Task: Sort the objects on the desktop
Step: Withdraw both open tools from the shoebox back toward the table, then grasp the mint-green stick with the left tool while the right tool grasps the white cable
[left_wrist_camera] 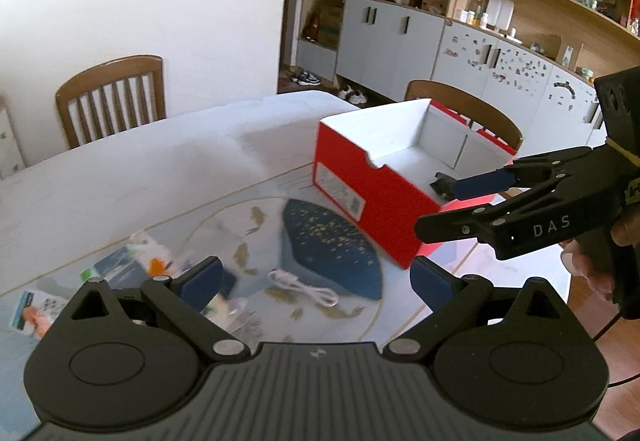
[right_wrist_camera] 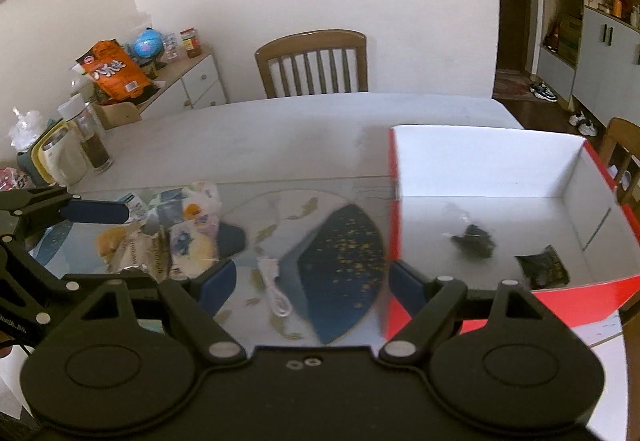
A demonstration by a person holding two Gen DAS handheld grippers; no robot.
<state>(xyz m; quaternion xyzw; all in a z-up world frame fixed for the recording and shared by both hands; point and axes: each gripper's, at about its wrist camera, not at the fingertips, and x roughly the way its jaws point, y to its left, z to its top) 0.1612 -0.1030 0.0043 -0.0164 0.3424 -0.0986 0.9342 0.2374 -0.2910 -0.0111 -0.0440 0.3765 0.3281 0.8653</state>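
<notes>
Both grippers, left and right, spread, empty. Risk: white cable just ahead lies flat, could slip the pads.

On the table: an open box to the right, two small packets inside on its floor. Left of the box, a fan-shaped mat, with a coiled cable just beside its left edge. Further left, a heap of snack packets. Behind the table, a chair; off the left end, a cabinet loaded with jars and bags.
</notes>
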